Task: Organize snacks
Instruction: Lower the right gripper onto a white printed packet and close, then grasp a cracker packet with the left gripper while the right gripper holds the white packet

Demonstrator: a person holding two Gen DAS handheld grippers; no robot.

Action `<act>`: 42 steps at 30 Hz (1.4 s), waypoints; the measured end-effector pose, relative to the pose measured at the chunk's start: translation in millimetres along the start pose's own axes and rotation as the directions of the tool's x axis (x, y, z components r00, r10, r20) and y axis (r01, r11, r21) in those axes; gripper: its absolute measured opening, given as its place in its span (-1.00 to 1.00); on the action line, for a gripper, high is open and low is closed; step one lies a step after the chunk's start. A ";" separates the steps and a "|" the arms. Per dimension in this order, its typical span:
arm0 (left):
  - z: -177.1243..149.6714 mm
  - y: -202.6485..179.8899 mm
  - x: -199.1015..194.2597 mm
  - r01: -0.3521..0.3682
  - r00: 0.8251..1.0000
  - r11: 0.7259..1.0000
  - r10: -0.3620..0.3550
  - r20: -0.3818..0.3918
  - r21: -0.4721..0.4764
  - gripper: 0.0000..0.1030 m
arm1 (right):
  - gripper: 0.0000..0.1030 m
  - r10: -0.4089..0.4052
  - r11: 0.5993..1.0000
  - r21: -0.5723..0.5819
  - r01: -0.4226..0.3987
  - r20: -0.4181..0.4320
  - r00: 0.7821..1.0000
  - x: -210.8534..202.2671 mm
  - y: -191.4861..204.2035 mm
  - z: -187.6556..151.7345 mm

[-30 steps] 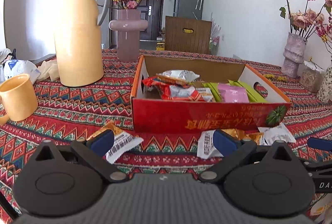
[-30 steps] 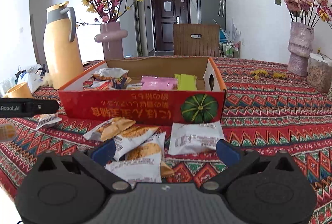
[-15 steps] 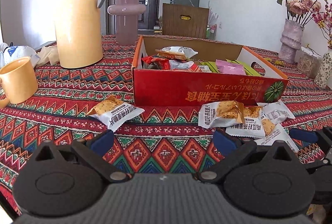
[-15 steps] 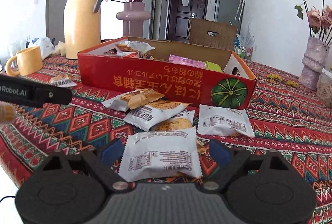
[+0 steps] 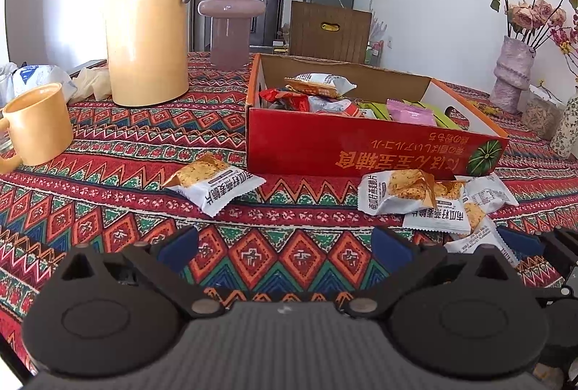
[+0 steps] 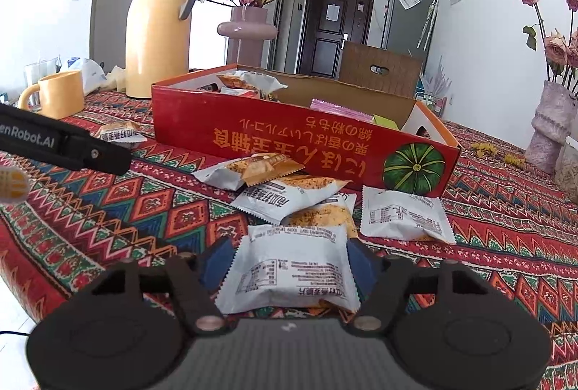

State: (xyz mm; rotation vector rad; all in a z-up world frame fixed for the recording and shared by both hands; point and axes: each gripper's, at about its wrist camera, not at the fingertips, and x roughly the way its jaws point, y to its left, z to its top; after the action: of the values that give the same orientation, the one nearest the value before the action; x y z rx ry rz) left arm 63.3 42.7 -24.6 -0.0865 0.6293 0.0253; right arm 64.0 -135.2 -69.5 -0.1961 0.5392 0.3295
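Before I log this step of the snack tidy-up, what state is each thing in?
Red box: open, partly filled with snacks.
Nearest white packet: sealed, flat, between the right gripper's pads.
Right gripper: has just been closing on that packet.
Left gripper: open, empty.
Lone packet: sealed, on the cloth.
Mug: upright.

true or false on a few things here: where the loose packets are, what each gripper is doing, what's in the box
1. The right gripper has a white packet between its fingers. True; its jaws have just been closing around it.
2. The left gripper holds a packet. False; it is open over bare tablecloth.
3. The red box is empty. False; it already holds several snacks.
4. One packet lies apart from the pile, left of it in the left view. True.
5. The mug stands inside the box. False; it stands on the tablecloth, beside the flask.
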 end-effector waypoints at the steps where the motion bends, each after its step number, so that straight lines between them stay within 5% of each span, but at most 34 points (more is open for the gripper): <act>1: -0.3 0.7 0.5 -0.001 1.000 1.000 0.001 -0.002 -0.002 1.00 | 0.17 0.012 1.000 0.008 -0.012 -0.001 1.000 -0.4 -0.6 -0.1; 8: -1.8 3.7 -0.2 -0.004 1.000 1.000 0.004 -0.008 -0.012 1.00 | -0.18 0.056 0.997 0.057 -0.056 -0.007 0.998 -2.2 -5.3 -0.9; 21: 24.4 18.0 10.8 -0.084 0.996 0.996 0.084 0.012 -0.028 1.00 | -0.19 0.023 0.991 0.132 -0.034 0.079 0.997 -27.7 -28.4 6.9; 33: 69.6 40.5 62.9 -0.209 0.973 0.974 0.197 -0.120 -0.090 0.99 | -0.18 -0.056 0.981 0.188 0.039 0.083 0.995 -31.7 -54.0 2.8; 42: 72.3 43.7 92.2 -0.220 0.956 0.968 0.188 -0.226 -0.123 0.37 | -0.17 -0.064 0.978 0.205 0.046 0.080 0.995 -31.6 -59.5 0.0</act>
State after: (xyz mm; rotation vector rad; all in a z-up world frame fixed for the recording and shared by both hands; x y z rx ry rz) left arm 178.0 92.4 -23.9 -0.1678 0.8494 0.2661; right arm 59.7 -198.6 -47.0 0.0010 0.4776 0.2261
